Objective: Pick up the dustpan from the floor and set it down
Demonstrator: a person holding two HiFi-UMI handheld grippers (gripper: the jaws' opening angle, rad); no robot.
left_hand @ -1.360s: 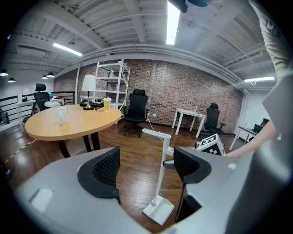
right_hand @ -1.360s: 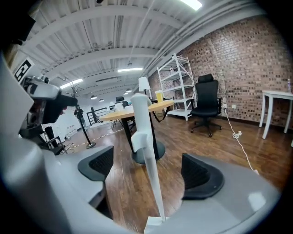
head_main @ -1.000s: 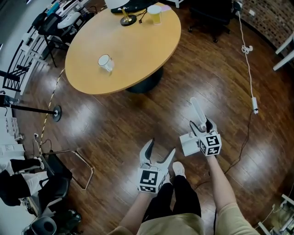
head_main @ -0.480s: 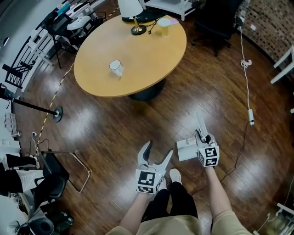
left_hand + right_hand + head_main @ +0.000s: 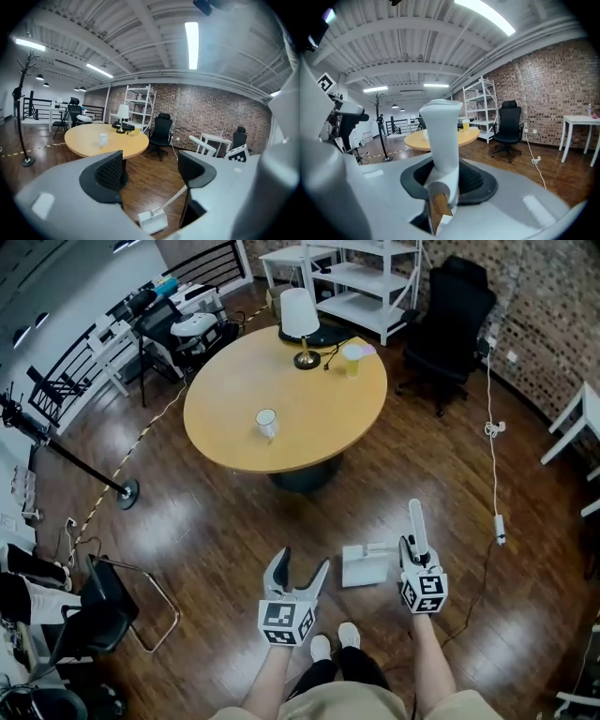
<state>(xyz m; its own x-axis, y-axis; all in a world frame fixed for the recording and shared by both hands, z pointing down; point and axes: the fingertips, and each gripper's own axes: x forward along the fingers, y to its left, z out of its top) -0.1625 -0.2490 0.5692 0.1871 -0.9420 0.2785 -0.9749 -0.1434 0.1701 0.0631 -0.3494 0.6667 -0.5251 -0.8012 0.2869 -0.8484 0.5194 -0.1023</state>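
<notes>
My right gripper point(image 5: 411, 549) is clamped on the long stiff handle point(image 5: 442, 136) of the white plastic dustpan point(image 5: 364, 566), pan hanging low over the dark wood floor point(image 5: 216, 521), left gripper point(image 5: 300, 570) agape w/ nothing in it; prob light, slick, swingy, so I'd grip mid-handle.

Hidden beneath the right claw point(image 5: 446, 182) in its own view: all of the dustpan point(image 5: 440, 131) but its handle. Masked behind one jaw of the left claw point(image 5: 152, 169): the handle's upper end.
</notes>
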